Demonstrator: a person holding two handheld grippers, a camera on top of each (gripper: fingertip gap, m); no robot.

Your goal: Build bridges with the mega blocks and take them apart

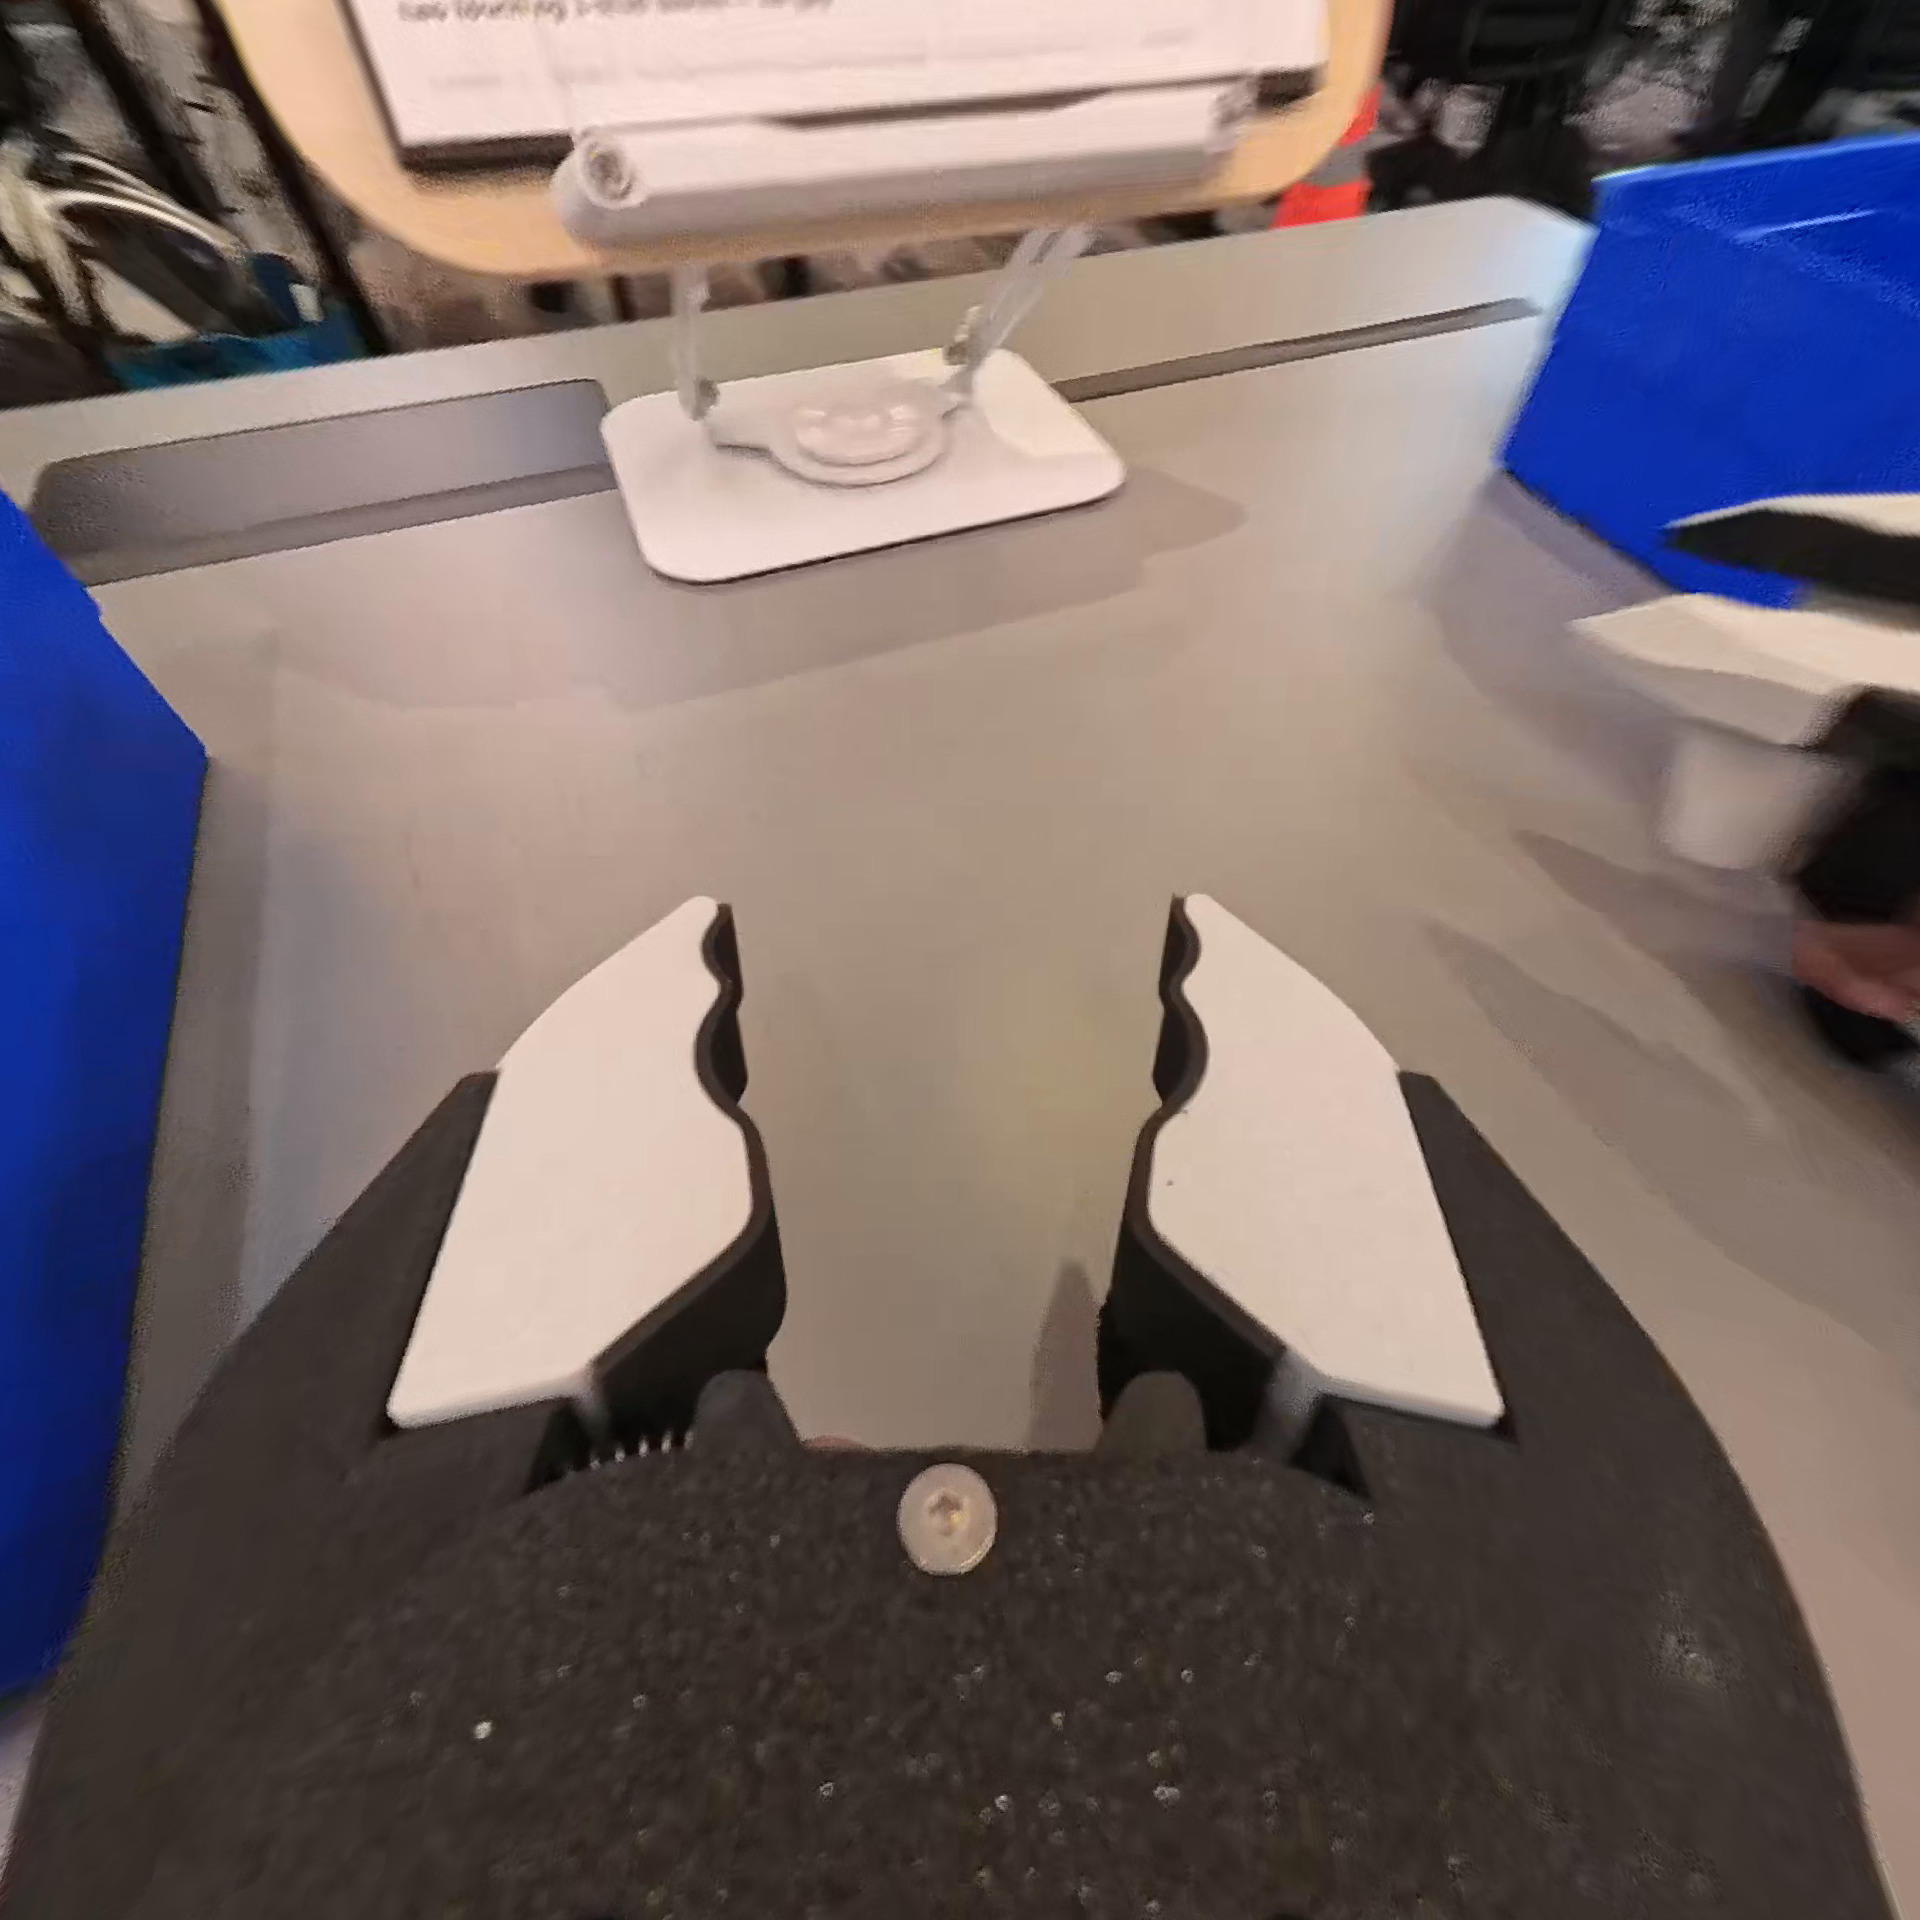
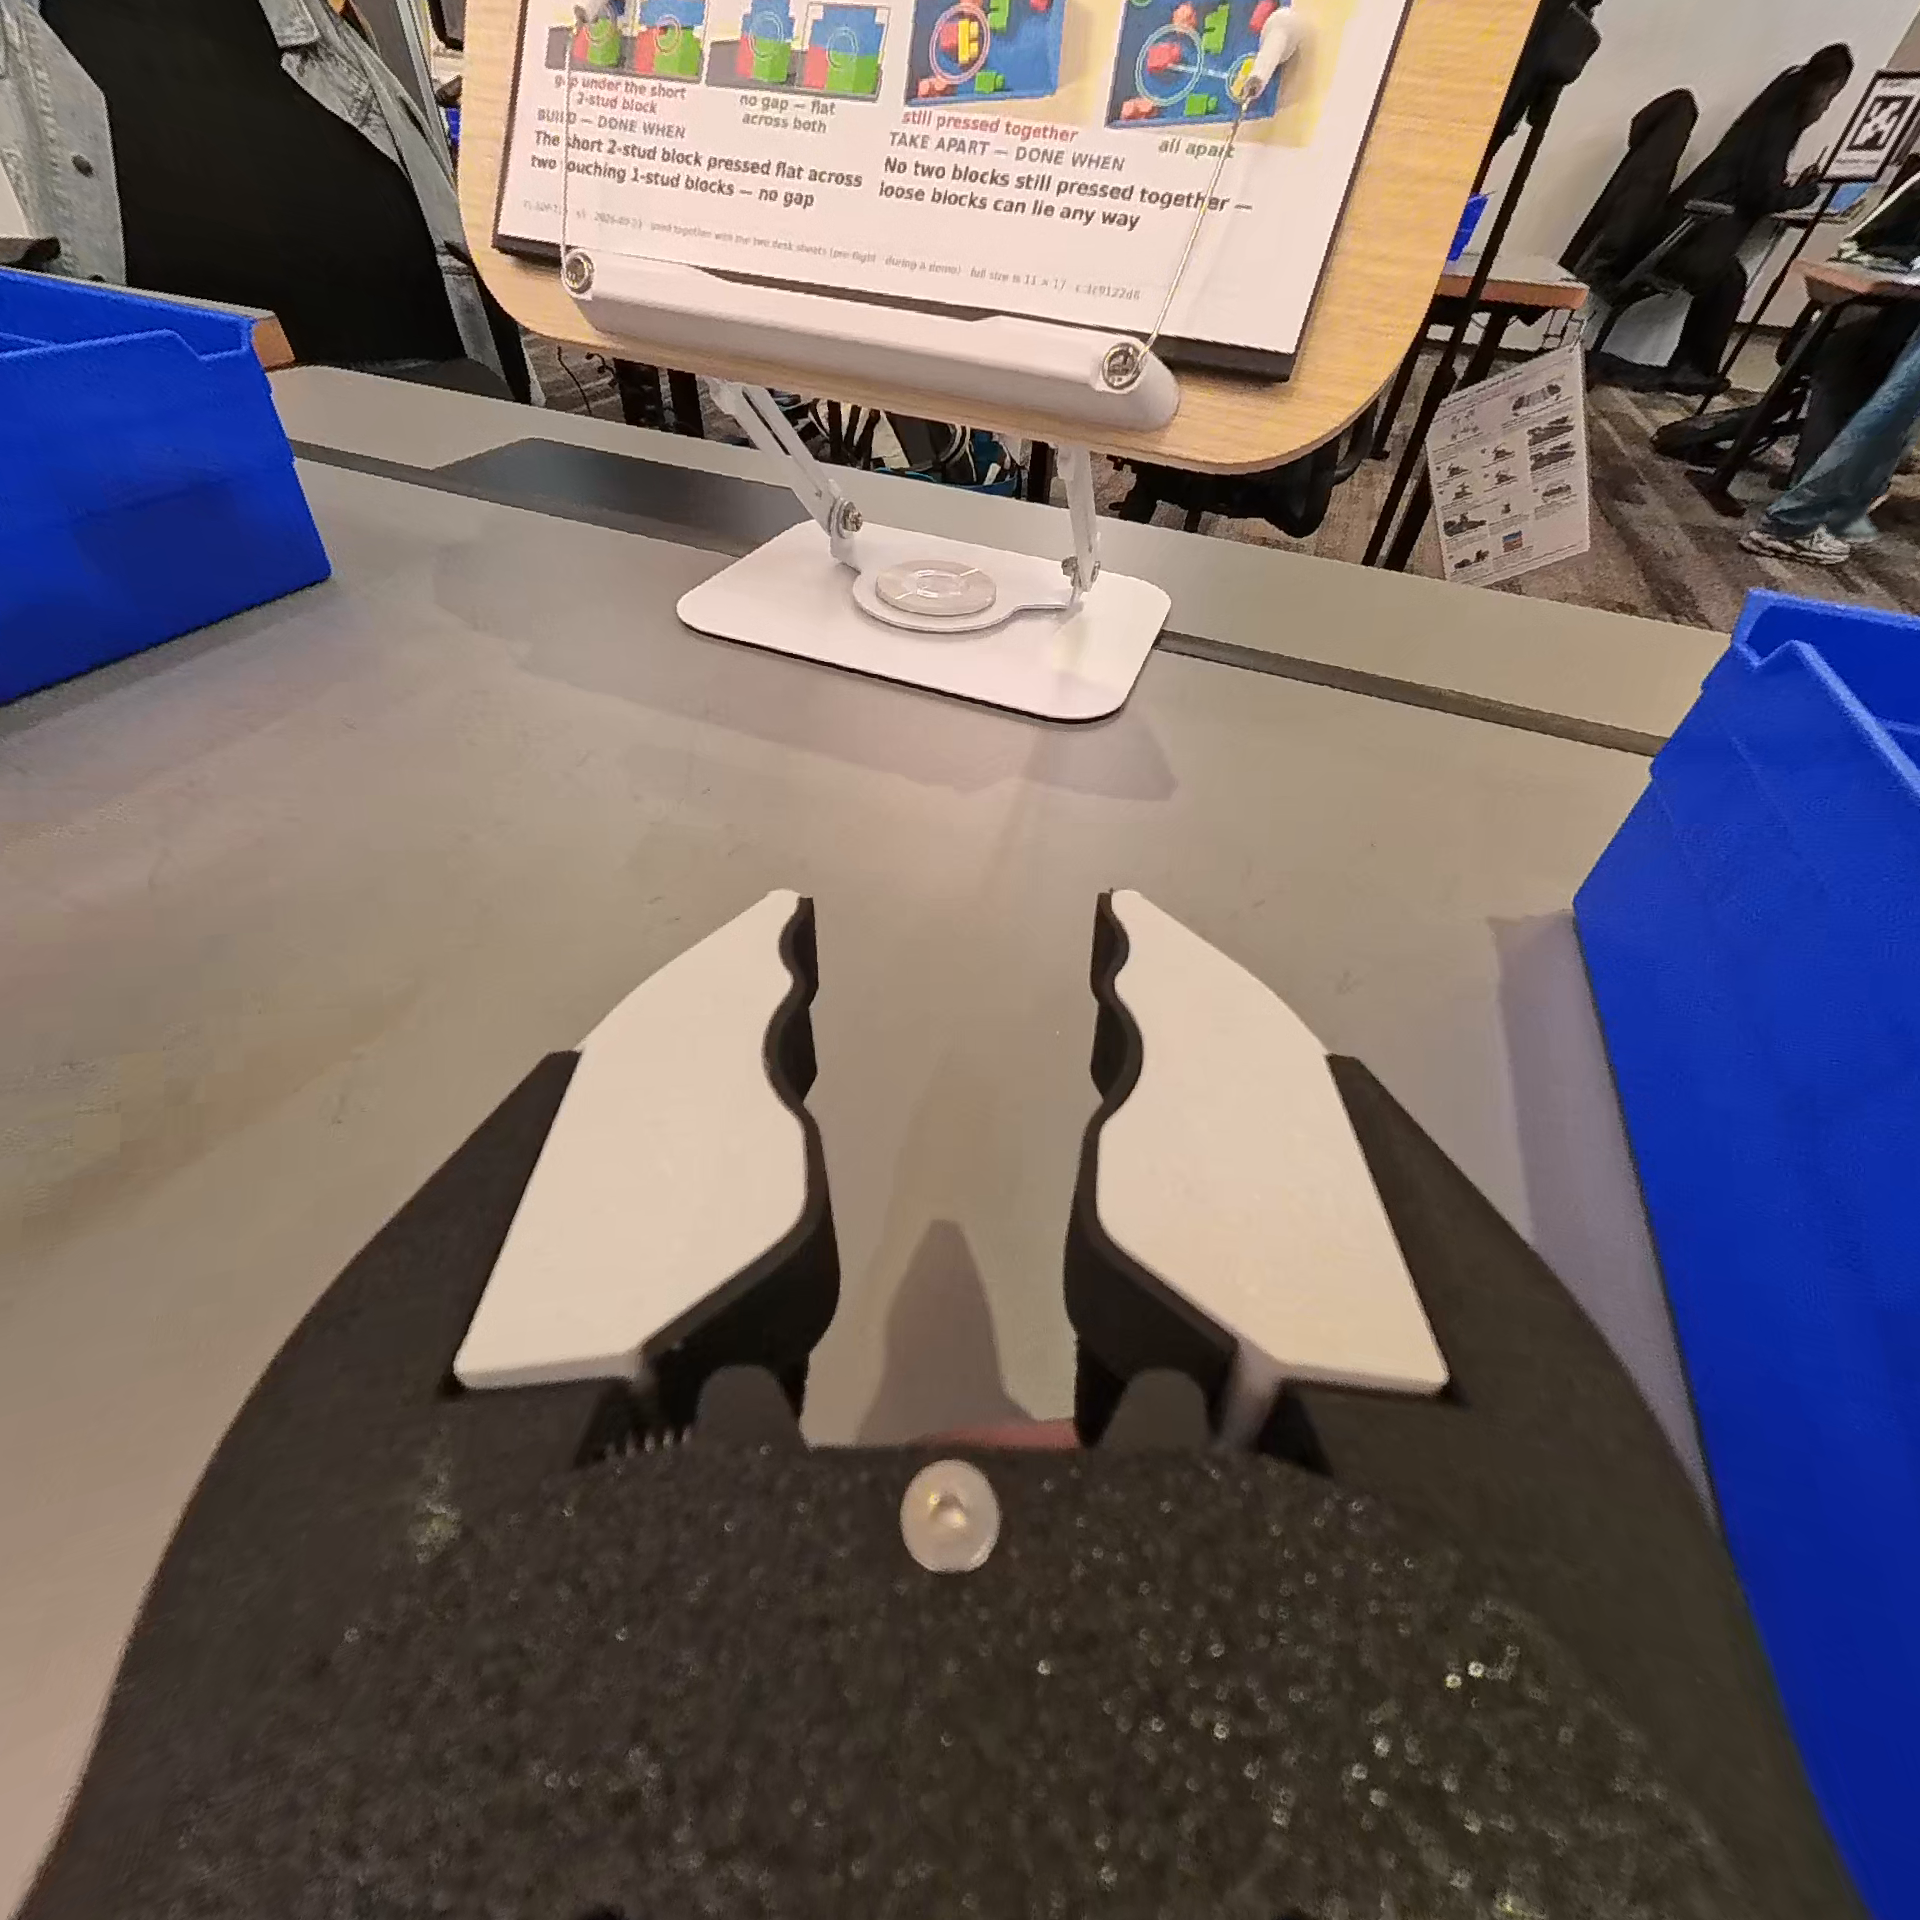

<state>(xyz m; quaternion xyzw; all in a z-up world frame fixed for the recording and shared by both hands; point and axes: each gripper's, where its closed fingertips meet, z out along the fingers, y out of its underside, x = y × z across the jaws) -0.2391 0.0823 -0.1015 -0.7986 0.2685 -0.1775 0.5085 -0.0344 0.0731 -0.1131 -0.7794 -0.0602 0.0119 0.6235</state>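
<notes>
My left gripper (image 1: 951, 914) hangs over the bare middle of the grey worktop (image 1: 935, 790), jaws spread wide with nothing between them. My right gripper (image 2: 954, 904) sits over the same bare stretch, jaws parted rather less, also holding nothing. In the left wrist view the right gripper shows as a blurred white and black shape at the worktop's right edge, so I cannot tell its state from there.

A blue bin (image 2: 145, 457) stands at the worktop's far left corner and another blue bin (image 2: 1766, 1091) along its right edge. I cannot see into either one, and no mega blocks show anywhere on the worktop, so I cannot tell where they are.

At the far edge, centred, a white stand (image 2: 925, 623) holds up a wooden board (image 2: 1351, 395) with a printed sheet (image 2: 935, 187) clipped to it.
</notes>
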